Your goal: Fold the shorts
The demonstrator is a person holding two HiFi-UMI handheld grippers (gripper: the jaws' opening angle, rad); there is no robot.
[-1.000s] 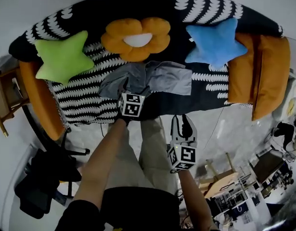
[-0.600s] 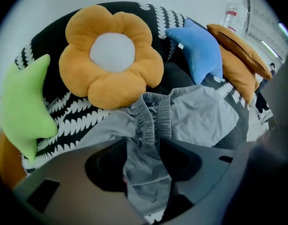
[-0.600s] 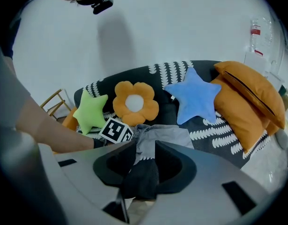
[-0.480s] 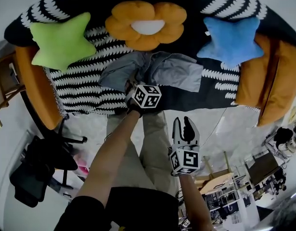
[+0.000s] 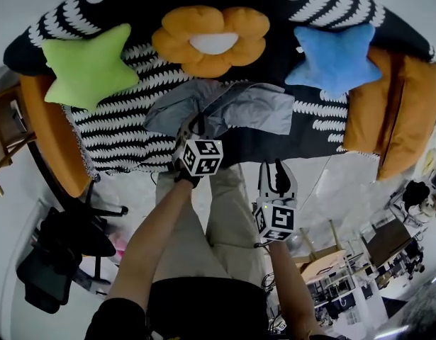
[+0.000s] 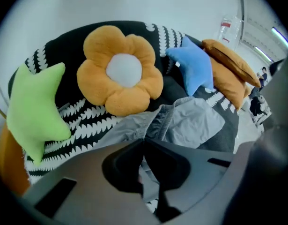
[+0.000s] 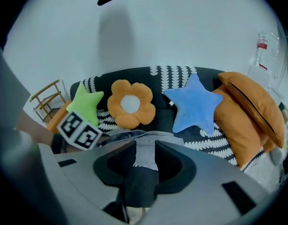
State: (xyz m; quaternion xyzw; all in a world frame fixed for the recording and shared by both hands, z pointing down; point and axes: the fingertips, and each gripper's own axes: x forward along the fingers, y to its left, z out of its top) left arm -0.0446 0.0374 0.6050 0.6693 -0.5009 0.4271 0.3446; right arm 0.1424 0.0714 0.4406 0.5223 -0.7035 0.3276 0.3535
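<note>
The grey shorts [image 5: 249,108] lie crumpled on the sofa's black-and-white cover [image 5: 118,137], just below the orange flower pillow. My left gripper [image 5: 191,127] is at the shorts' near left part. Its jaws have just been closing and now meet on a raised fold of the grey shorts [image 6: 200,125], as the left gripper [image 6: 143,143] view shows. My right gripper [image 5: 276,167] hangs in front of the sofa, off the cloth. The right gripper [image 7: 144,145] keeps a narrow gap with nothing in it; the shorts [image 7: 162,137] lie beyond.
On the sofa rest a green star pillow [image 5: 86,66], an orange flower pillow [image 5: 210,41] and a blue star pillow [image 5: 338,59]. Orange cushions [image 5: 377,112] flank the right end. A black chair [image 5: 54,261] stands at the lower left, wooden furniture [image 5: 1,140] at the far left.
The left gripper's jaws went from wide open to shut on the shorts' fold, shifting slightly left. The right gripper drifted a little toward the sofa, its gap unchanged.
</note>
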